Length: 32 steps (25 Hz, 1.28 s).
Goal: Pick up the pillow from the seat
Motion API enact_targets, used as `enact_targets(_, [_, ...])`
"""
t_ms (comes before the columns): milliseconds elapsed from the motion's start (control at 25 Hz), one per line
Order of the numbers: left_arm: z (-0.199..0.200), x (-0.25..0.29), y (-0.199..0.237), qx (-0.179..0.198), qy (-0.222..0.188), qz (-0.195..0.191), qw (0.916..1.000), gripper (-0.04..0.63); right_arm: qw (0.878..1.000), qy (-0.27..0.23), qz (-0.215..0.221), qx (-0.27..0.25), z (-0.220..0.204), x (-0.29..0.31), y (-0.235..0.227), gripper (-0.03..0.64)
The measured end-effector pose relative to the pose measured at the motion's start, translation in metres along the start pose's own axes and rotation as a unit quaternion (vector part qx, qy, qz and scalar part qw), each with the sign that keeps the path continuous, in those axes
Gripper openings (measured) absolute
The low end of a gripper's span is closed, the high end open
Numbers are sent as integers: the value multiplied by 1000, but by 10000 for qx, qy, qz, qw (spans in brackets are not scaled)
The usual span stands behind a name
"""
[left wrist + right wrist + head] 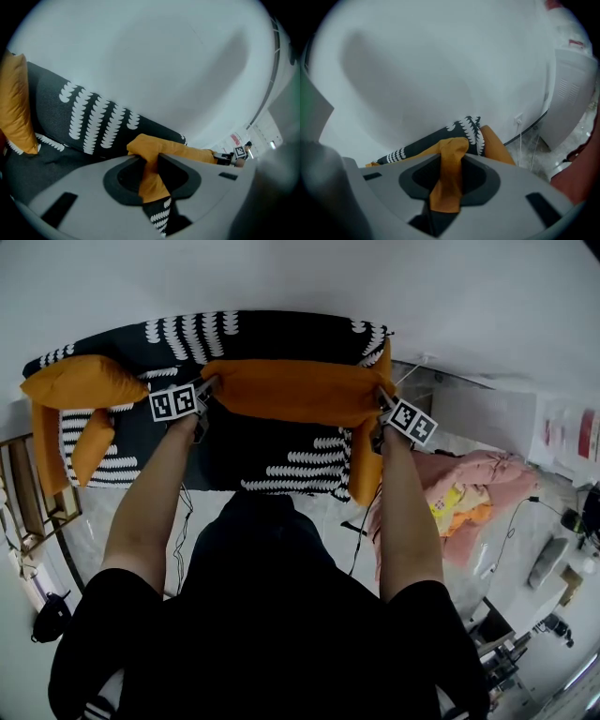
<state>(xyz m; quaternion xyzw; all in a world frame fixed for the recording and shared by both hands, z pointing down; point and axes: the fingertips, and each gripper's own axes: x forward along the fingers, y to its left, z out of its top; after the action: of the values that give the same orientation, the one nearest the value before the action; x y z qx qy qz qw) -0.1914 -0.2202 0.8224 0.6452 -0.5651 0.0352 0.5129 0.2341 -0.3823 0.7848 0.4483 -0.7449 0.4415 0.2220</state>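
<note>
An orange pillow (292, 390) is stretched between my two grippers above the black seat with white patterns (281, 460). My left gripper (204, 390) is shut on the pillow's left corner; in the left gripper view the orange pillow (151, 176) is pinched between the jaws of the left gripper (150, 161). My right gripper (381, 401) is shut on the right corner, and the right gripper view shows the pillow's fabric (449, 178) squeezed between the jaws of the right gripper (451, 161).
Another orange pillow (82, 381) lies at the seat's left end, with a smaller orange pillow (91, 444) below it. An orange armrest cover (364, 465) hangs at the seat's right. Pink bedding (469, 488) lies on the floor to the right. A white wall (300, 277) backs the seat.
</note>
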Motion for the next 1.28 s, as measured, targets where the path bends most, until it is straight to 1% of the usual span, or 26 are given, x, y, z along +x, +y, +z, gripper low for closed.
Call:
enact_targets(320, [1,-25,-18,171,-59,-22,9998,94,9999,-16,99,-49,-4,-24,7,104])
enact_targets(640, [11,-54,-39,280,-256,-46,9993,92,9997,-125,220,-62,-3,-50,18,101])
enact_targets(880, [19,-75,-57,382,-386,-113,9985,91,9990,-259,334,-128,6,-73,31,100])
enact_targets(1280, [30,-107,-81,534,-533,-237,9969,90,9963,-603,490,-372,35,-118,58,94])
